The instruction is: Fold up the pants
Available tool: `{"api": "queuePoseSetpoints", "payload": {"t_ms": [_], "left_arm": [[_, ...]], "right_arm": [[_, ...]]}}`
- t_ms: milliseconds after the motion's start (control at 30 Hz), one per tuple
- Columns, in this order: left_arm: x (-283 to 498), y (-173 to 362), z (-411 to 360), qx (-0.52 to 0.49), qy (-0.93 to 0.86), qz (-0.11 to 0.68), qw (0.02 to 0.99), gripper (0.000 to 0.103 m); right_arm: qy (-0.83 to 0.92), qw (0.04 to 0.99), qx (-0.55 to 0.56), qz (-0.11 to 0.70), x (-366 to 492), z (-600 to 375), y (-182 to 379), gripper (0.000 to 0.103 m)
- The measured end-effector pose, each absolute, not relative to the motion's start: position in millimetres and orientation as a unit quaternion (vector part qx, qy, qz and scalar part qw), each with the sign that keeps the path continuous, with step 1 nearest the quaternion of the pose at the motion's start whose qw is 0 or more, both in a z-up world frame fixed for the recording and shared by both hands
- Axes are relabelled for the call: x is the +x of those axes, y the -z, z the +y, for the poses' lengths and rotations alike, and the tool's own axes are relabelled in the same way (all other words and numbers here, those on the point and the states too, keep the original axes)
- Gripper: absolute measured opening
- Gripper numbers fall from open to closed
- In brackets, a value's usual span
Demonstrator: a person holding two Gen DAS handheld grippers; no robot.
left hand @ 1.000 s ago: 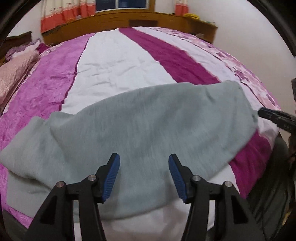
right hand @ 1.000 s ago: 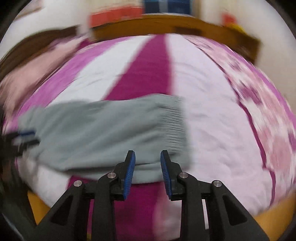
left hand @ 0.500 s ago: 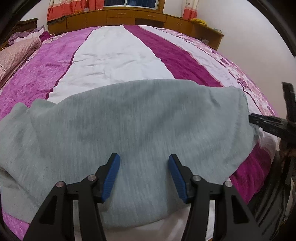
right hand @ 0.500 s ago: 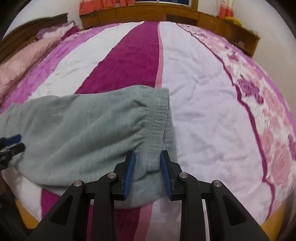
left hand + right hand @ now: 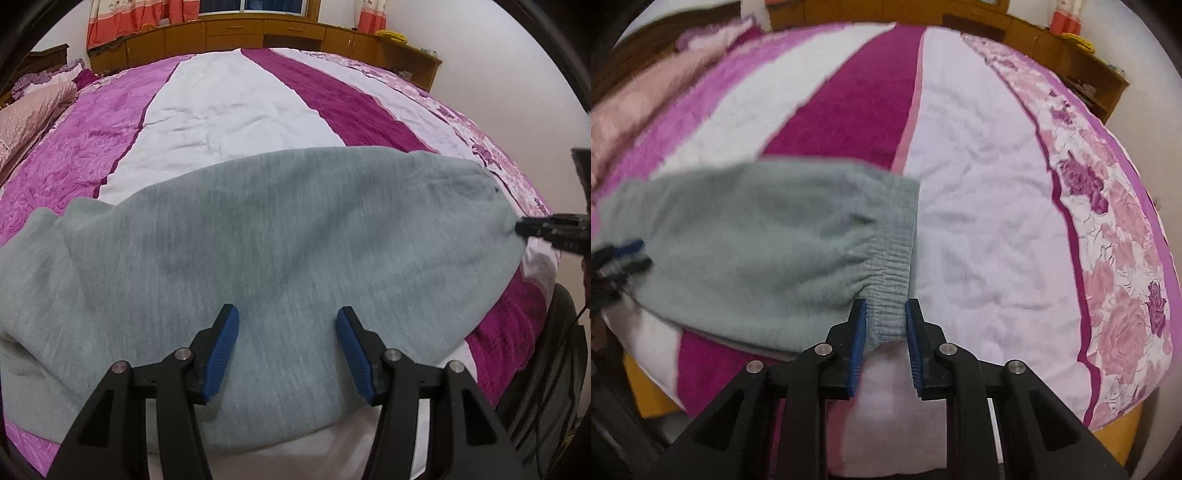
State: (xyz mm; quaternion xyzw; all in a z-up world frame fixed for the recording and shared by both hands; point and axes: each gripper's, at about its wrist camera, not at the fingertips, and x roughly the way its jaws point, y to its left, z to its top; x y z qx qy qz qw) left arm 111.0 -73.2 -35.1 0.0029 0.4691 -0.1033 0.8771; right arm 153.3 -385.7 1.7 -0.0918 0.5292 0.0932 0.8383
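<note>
Grey sweatpants (image 5: pixel 280 236) lie flat across the near edge of a striped bed. My left gripper (image 5: pixel 286 350) is open, its blue pads just above the grey cloth near its front edge. In the right wrist view the pants (image 5: pixel 757 236) end in a ribbed waistband (image 5: pixel 892 266). My right gripper (image 5: pixel 886 332) has its jaws partly apart with the waistband's near corner between the pads. The right gripper also shows in the left wrist view (image 5: pixel 546 229) at the cloth's right end.
The bedspread (image 5: pixel 240 107) has white, pink and magenta stripes, with a rose border (image 5: pixel 1123 258) on the right. A pink pillow (image 5: pixel 26 118) lies far left. Wooden cabinets (image 5: pixel 258 33) line the far wall. The bed's front edge is just below both grippers.
My right gripper has moved forward over the waistband, which now sits between its pads. My left gripper has moved a little closer over the cloth and stays open.
</note>
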Motion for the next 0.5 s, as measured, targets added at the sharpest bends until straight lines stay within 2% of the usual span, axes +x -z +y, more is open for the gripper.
{"api": "queuePoseSetpoints", "payload": {"t_ms": [233,500], "left_arm": [[109.7,33.6,-74.6,0.012,0.102,0.475,0.874,0.060],[106.9,18.9,-60.0,-0.014,0.094,0.474,0.875,0.060]], "right_arm": [[-0.078,0.832,-0.161,0.525,145.9,-370.8,8.5,0.015],[-0.052,0.849,-0.193,0.490,127.5,-348.1,-37.4,0.015]]}}
